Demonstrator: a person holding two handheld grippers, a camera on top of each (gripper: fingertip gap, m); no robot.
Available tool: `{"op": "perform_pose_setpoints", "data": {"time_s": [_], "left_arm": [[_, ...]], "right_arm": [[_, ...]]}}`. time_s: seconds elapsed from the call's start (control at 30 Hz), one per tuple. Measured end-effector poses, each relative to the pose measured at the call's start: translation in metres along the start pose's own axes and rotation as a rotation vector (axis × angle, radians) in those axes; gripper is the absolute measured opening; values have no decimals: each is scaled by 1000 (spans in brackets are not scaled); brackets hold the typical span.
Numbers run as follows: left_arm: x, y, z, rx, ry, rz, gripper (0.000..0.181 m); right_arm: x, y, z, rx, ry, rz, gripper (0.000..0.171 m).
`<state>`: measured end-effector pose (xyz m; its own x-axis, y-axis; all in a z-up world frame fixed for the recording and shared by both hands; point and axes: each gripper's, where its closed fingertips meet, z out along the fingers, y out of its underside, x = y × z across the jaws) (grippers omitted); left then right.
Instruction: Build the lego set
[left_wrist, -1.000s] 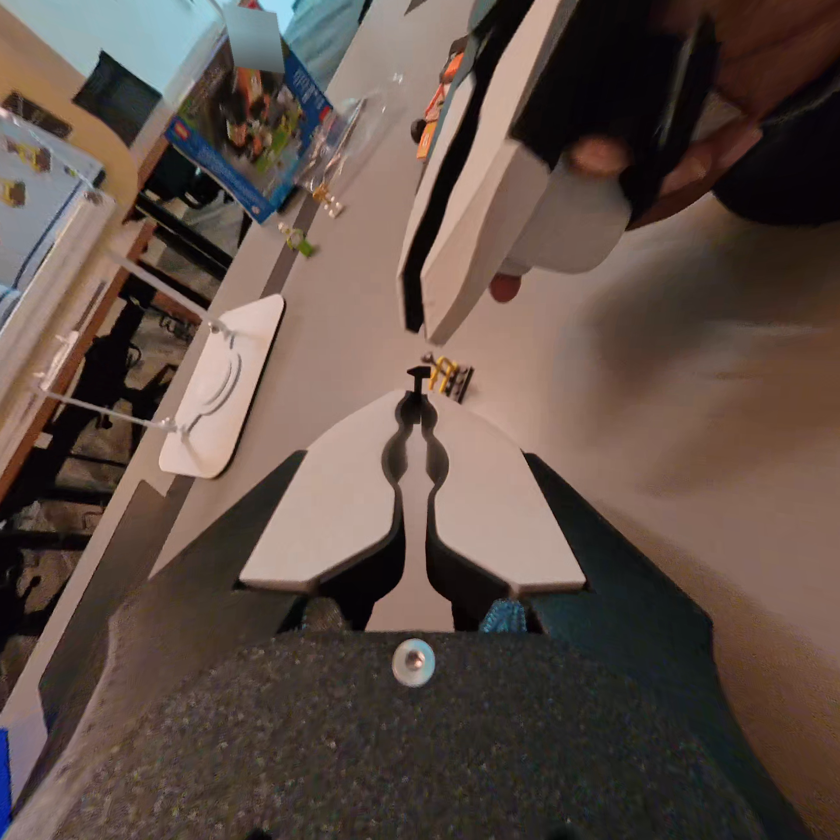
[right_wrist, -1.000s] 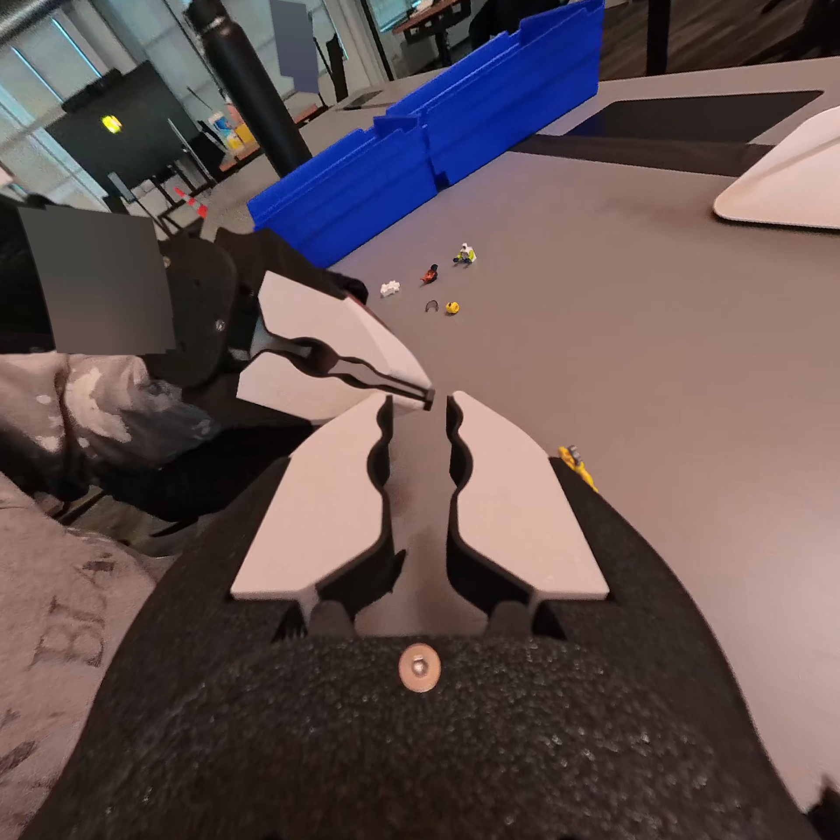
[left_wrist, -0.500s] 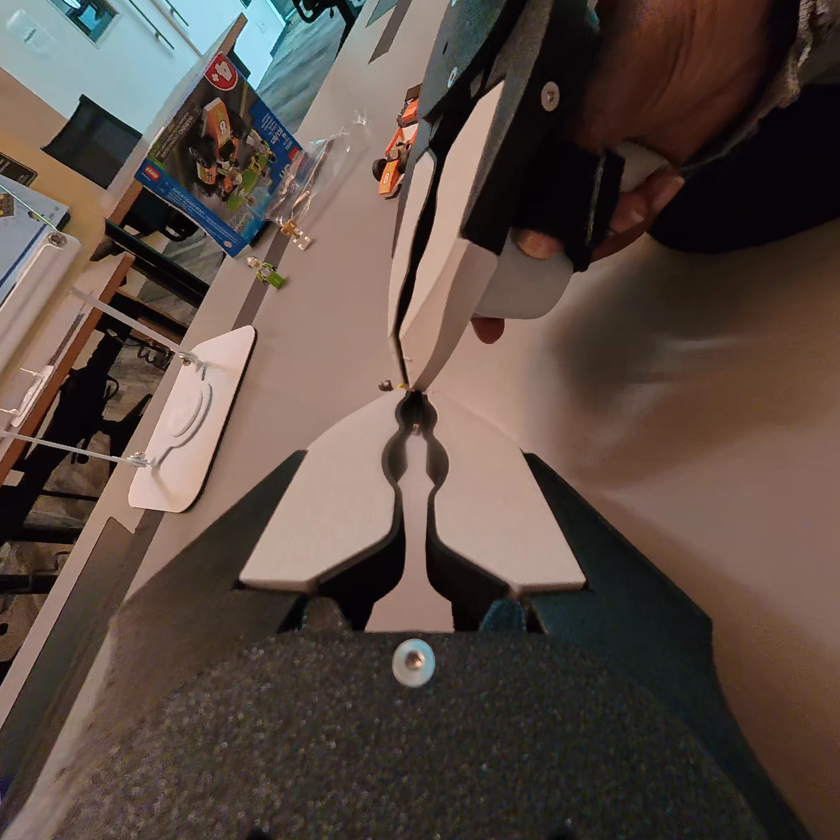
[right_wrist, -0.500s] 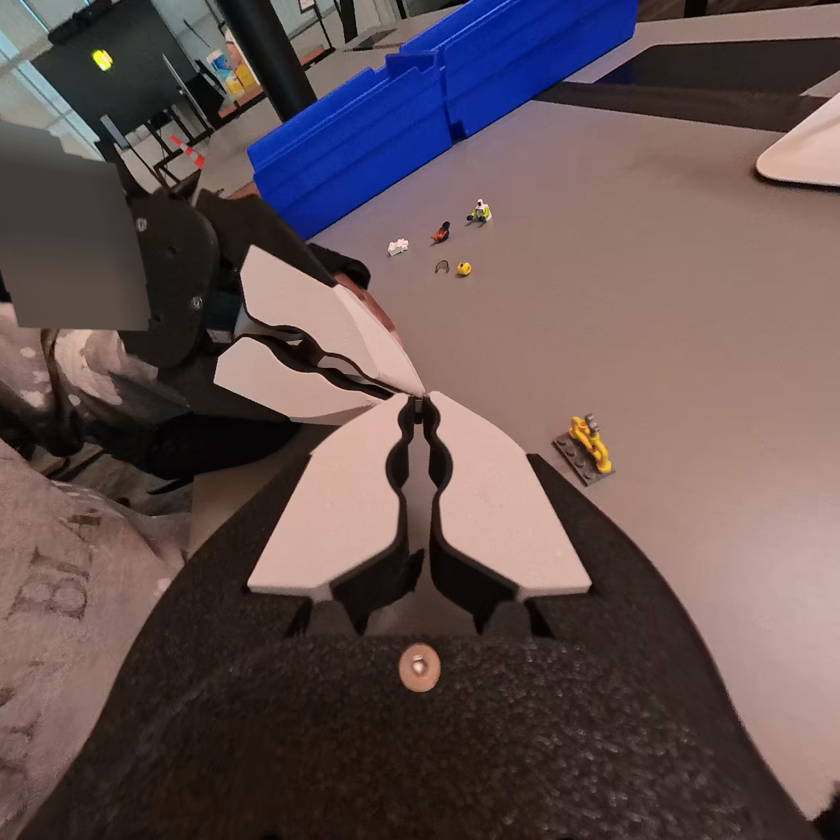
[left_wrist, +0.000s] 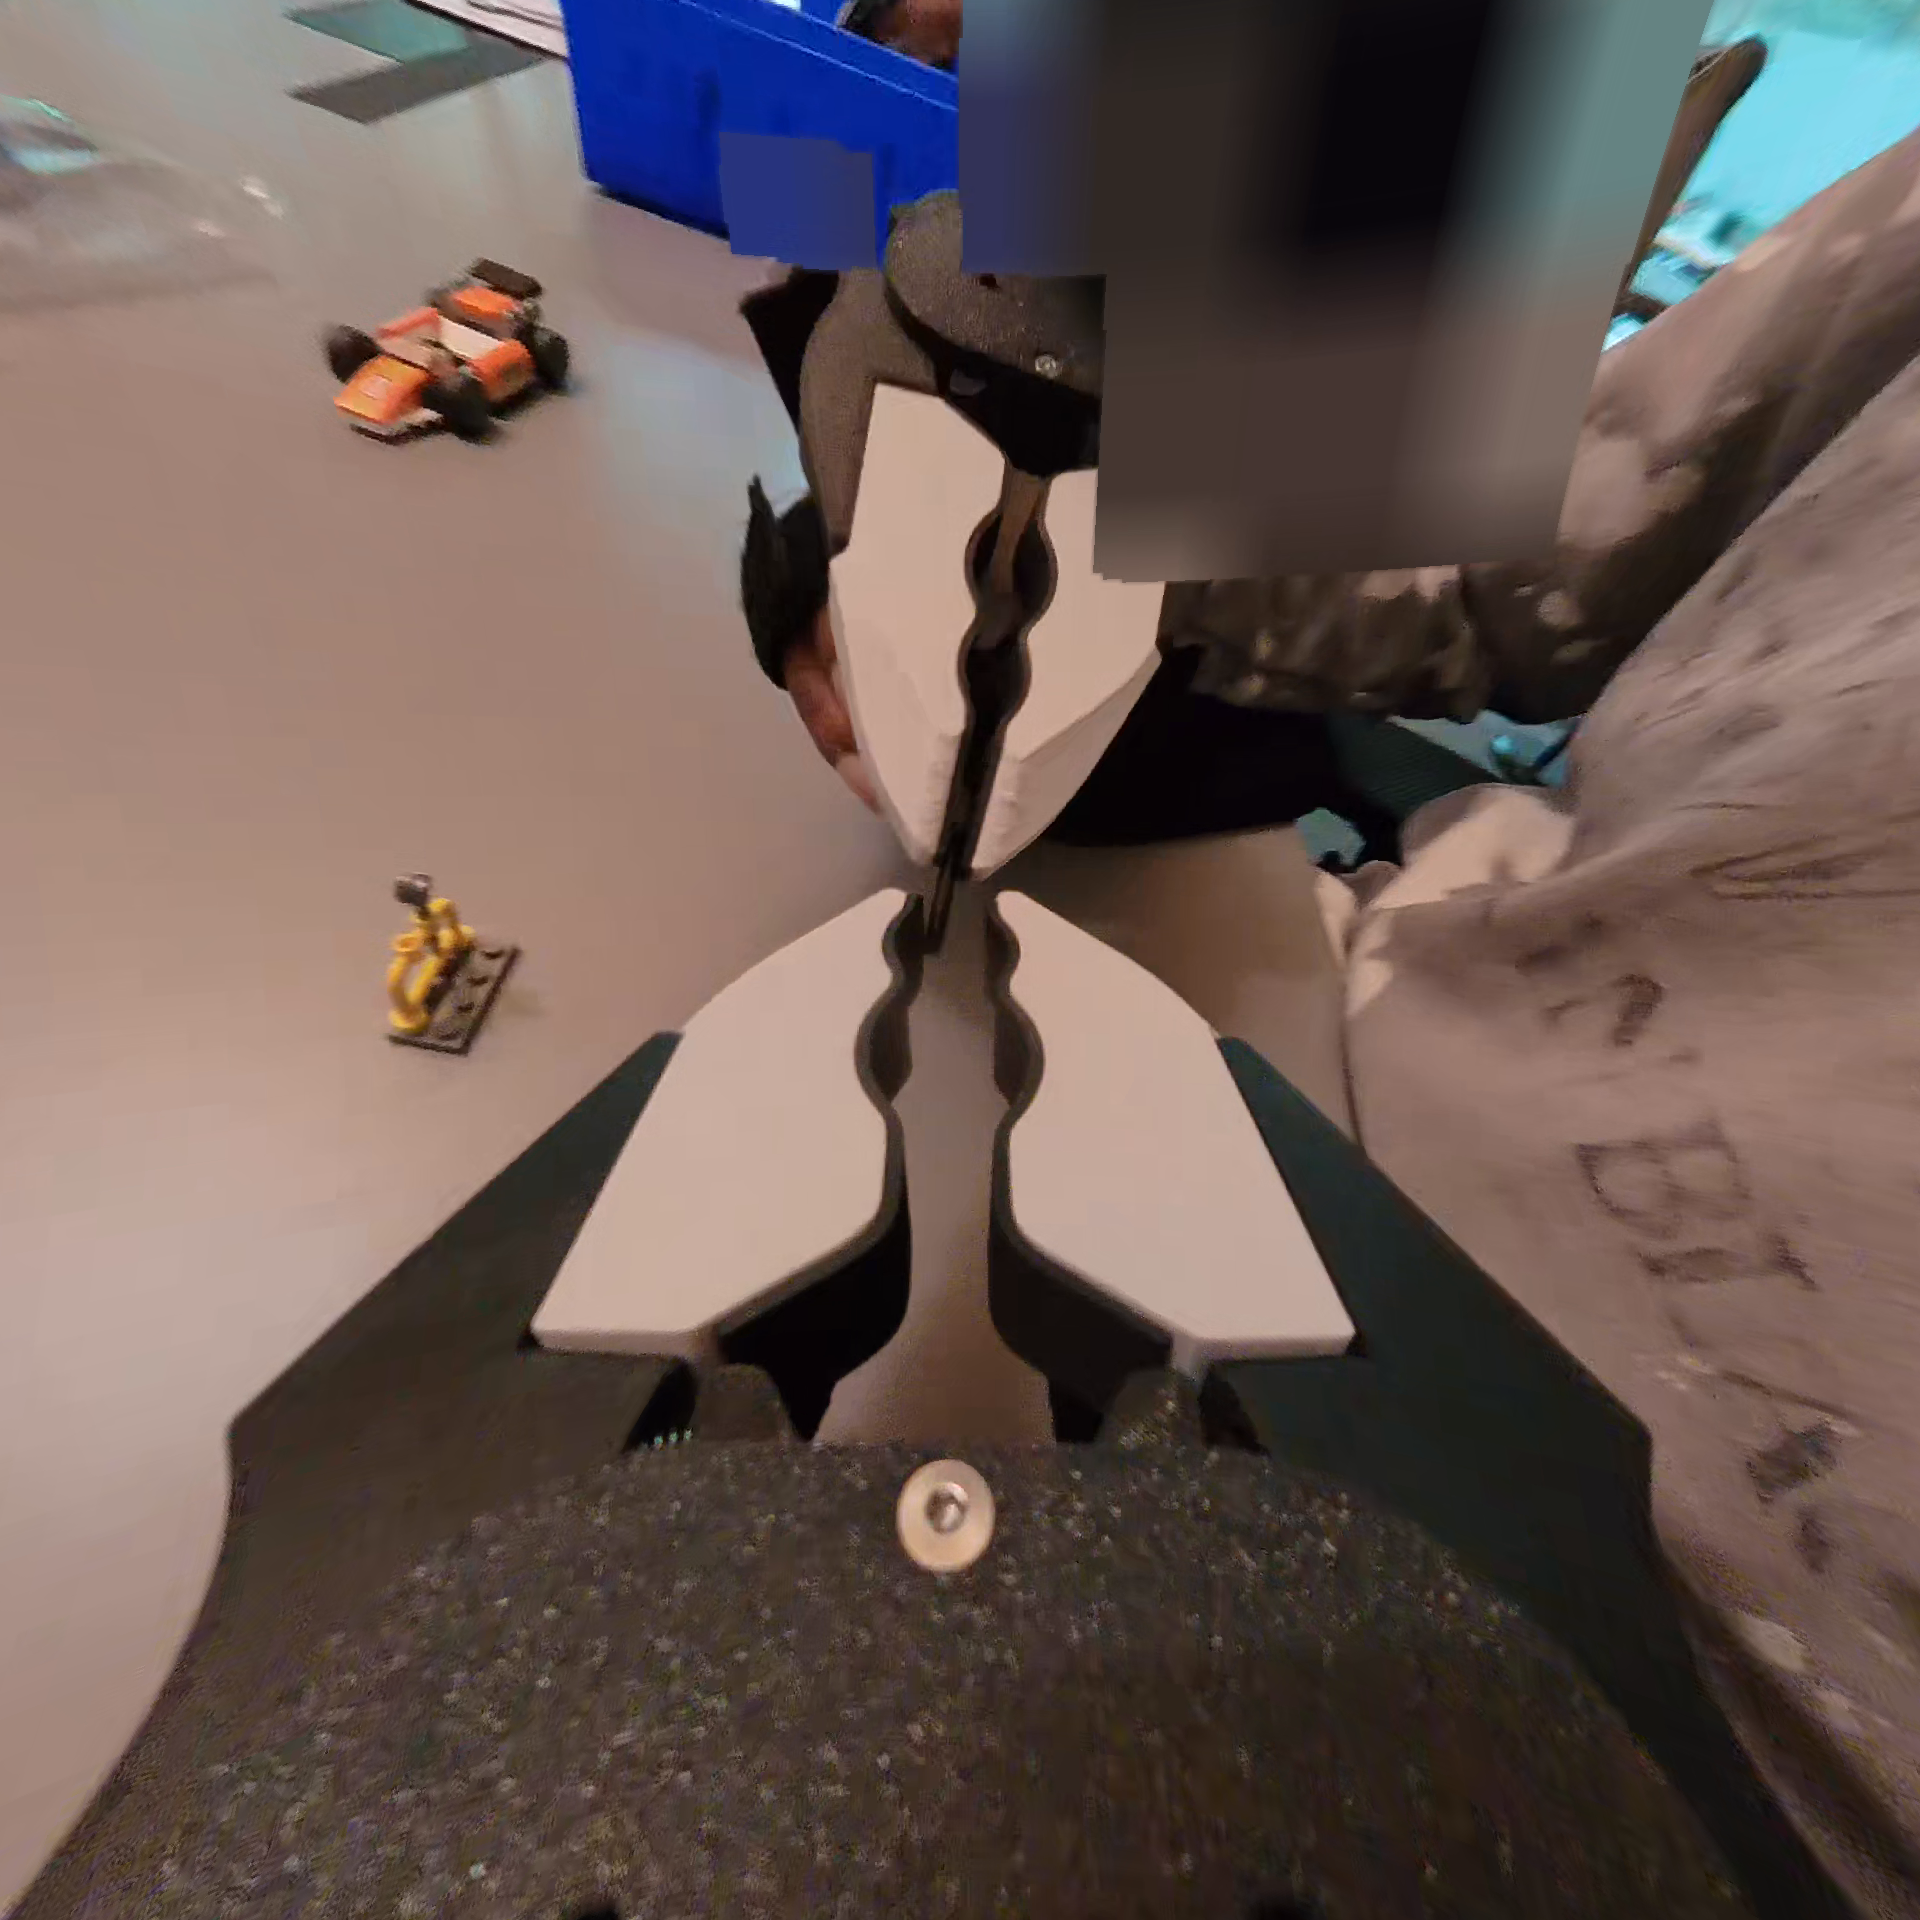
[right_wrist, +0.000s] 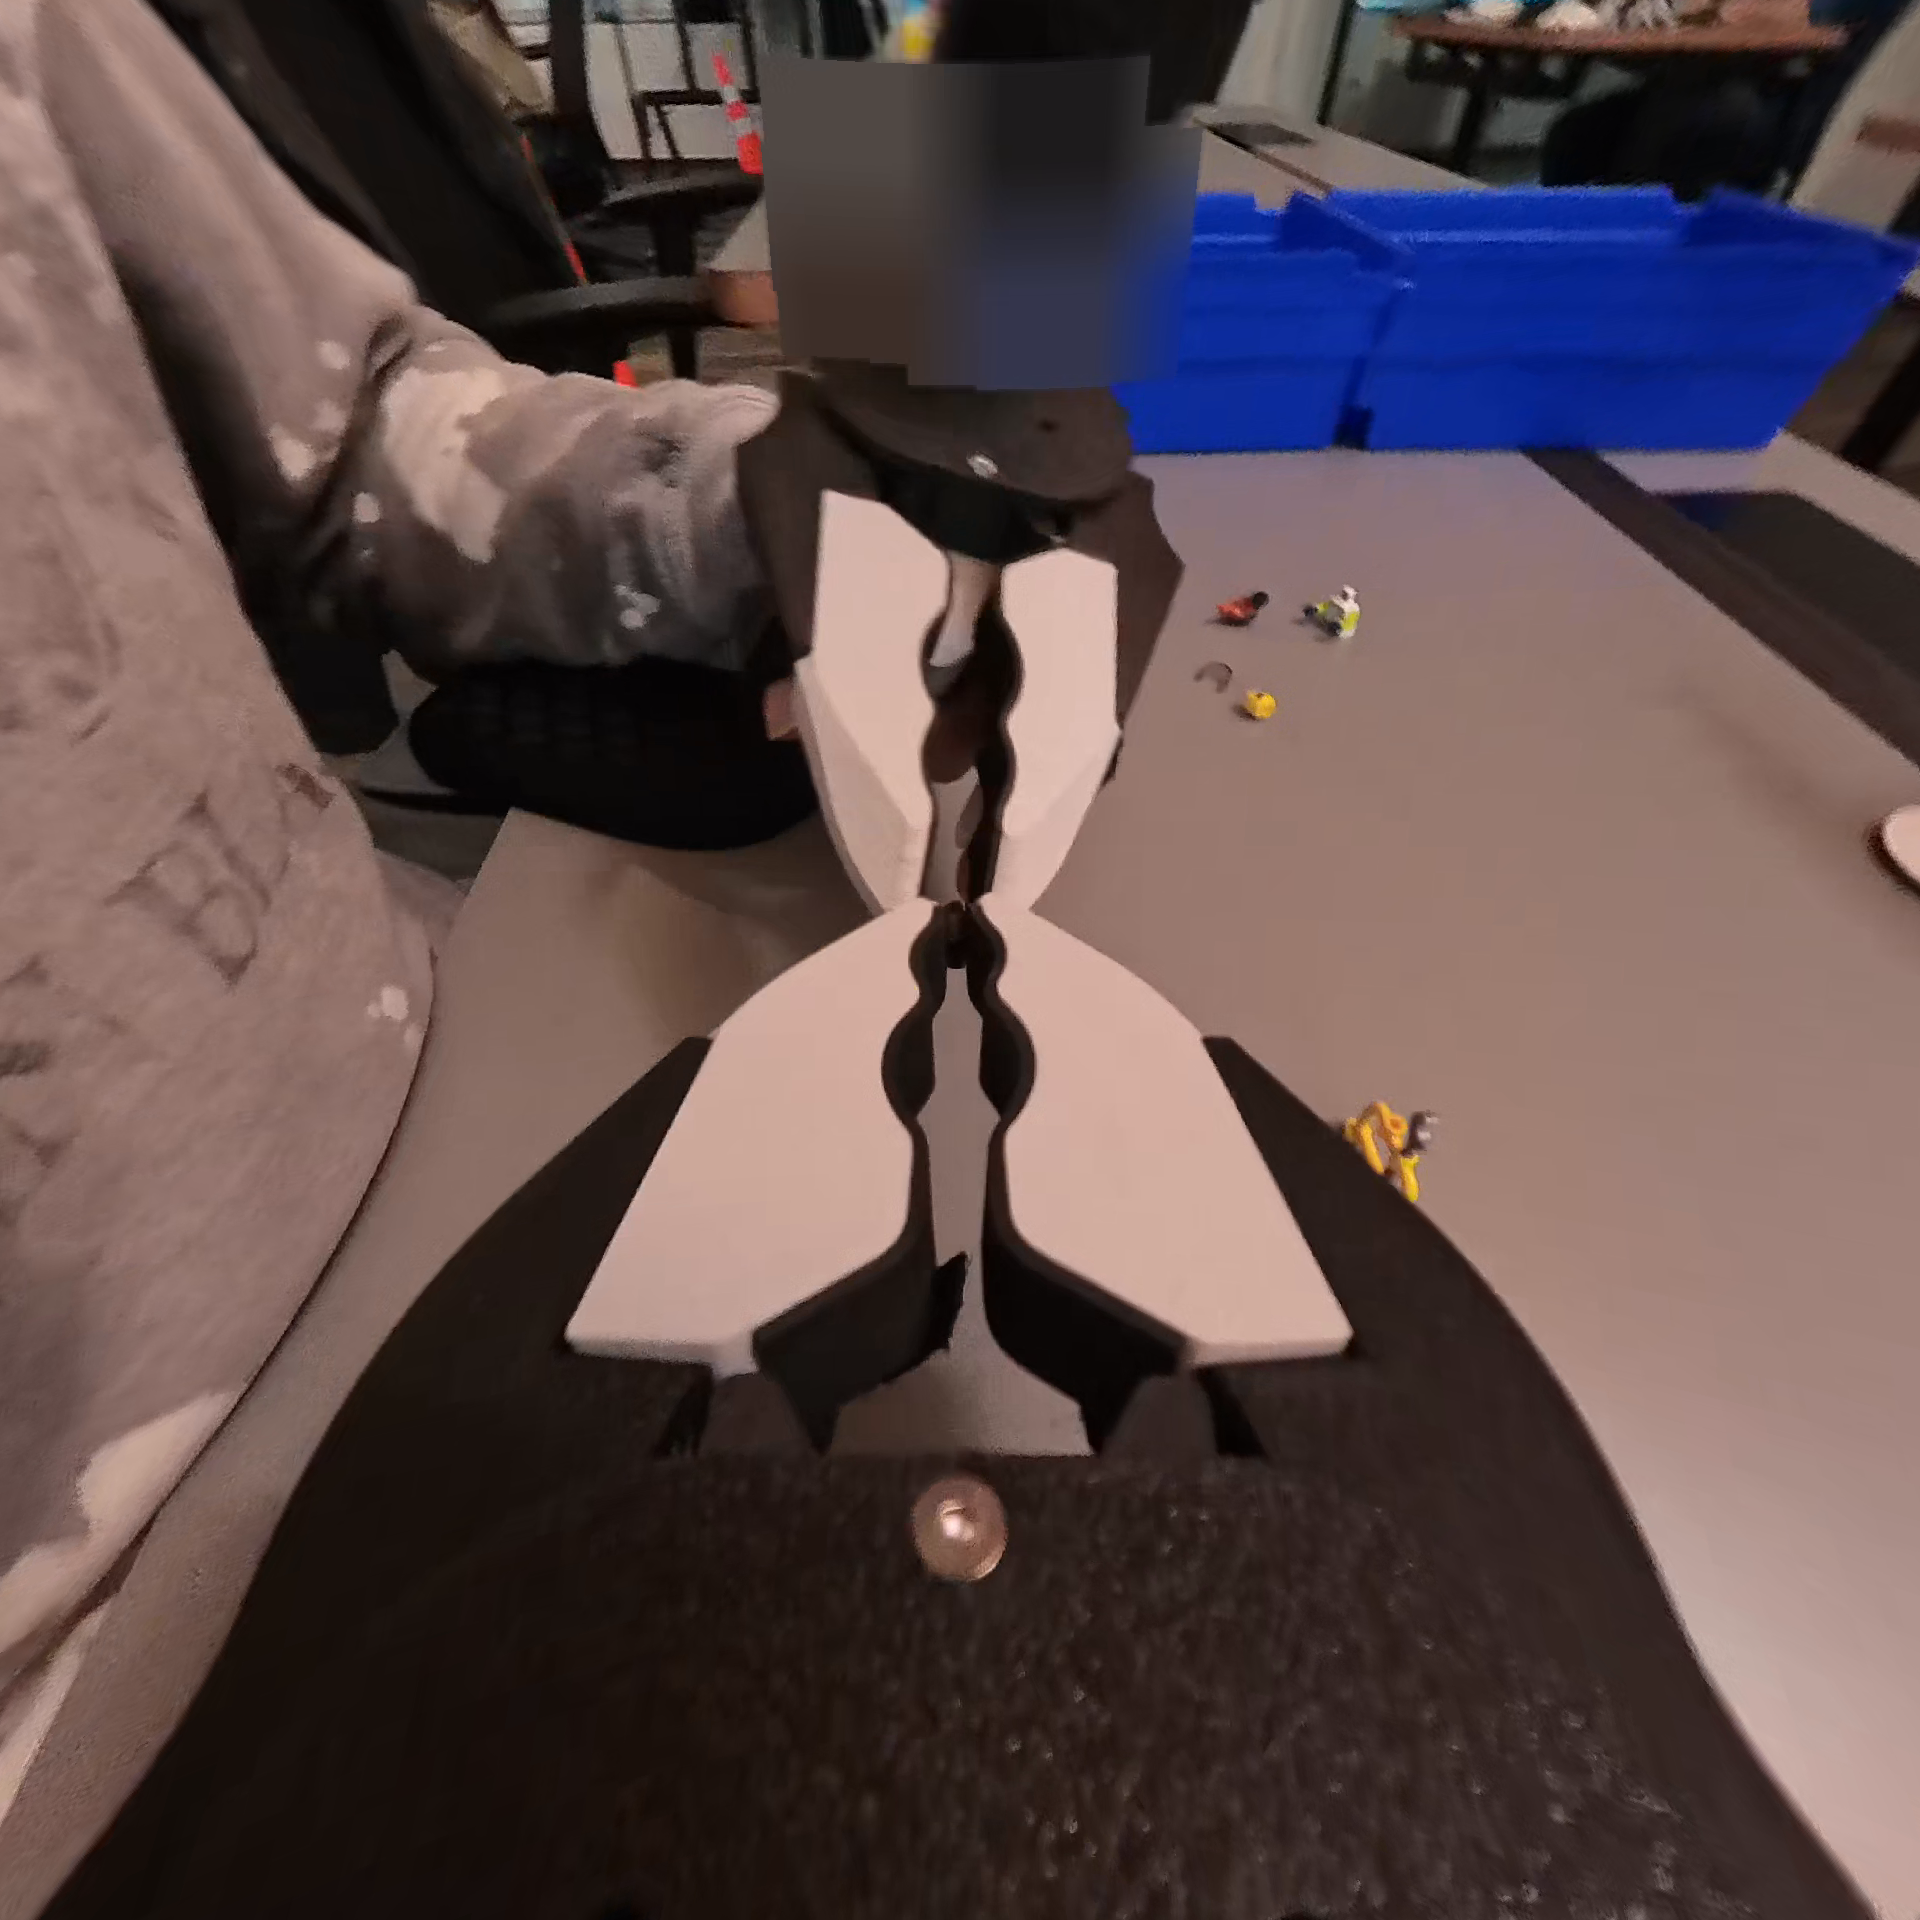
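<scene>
Two hand-held grippers meet tip to tip above a grey table. In the left wrist view, the left gripper has its jaws slightly apart, with a thin black lego piece reaching into the gap from the 12 o'clock direction. The right gripper faces it from 12 o'clock, its tips pressed together on that black piece. In the right wrist view the right gripper shows its tips closed on the small dark piece, and the left gripper faces it from 12 o'clock. A yellow lego assembly on a dark plate stands on the table at 9 o'clock of the left gripper. An orange lego car sits farther off at 11 o'clock. Blue bins line the far table edge, with small loose lego bits before them.
</scene>
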<state>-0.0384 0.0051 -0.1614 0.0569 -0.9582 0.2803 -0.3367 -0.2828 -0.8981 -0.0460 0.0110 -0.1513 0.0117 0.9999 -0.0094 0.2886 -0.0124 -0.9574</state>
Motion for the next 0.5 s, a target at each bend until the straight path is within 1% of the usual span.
{"op": "perform_pose_setpoints", "data": {"time_s": [0.13,0.23,0.5], "left_arm": [[6,2,2,0,70,-35,9],[10,1,5,17,98,-53,3],[9,6,10,-9,75,-23,3]], "right_arm": [[-7,-5,-4,24,-48,-36,3],[-10,-3,-5,19,-59,-44,3],[-9,3,-6,4,-68,-27,3]]}}
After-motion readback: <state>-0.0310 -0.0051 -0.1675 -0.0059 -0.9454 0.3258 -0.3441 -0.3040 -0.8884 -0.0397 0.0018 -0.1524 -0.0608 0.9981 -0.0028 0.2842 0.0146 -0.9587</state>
